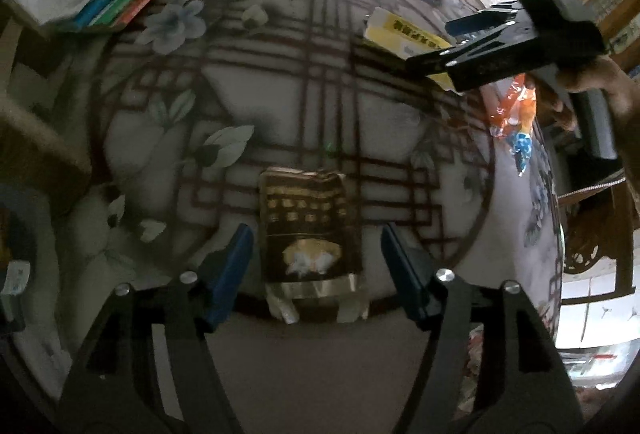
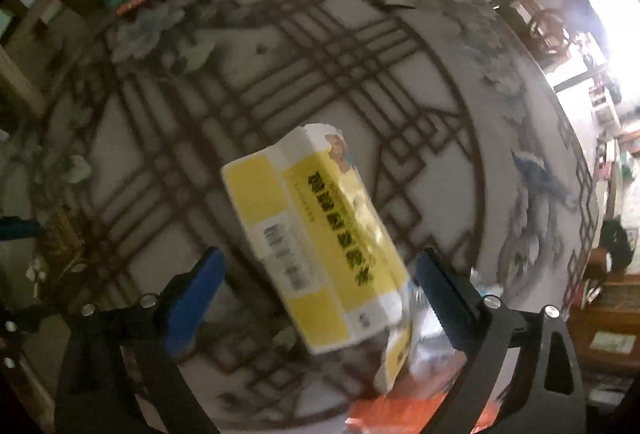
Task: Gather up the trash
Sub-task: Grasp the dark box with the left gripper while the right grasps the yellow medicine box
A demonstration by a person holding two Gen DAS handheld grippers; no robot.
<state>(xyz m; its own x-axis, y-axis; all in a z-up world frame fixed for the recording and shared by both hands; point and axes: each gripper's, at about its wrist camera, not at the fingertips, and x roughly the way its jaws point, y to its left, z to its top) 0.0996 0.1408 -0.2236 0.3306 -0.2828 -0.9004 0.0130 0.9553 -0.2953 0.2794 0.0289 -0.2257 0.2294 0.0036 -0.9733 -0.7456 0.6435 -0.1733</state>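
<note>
Cardboard, light and crushable: your right gripper (image 2: 316,282) has jaws spread around the box (image 2: 312,234), mid-frame; pinch its long sides. Left gripper (image 1: 316,266), jaws spread, straddles the wrapper (image 1: 310,234).

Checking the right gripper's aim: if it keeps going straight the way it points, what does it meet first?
Probably the yellow and white cardboard box, lying between the open right gripper fingers on the patterned round table; the gap is unclear.

Black claws (image 1: 316,272), blue pads (image 1: 228,274)
</note>
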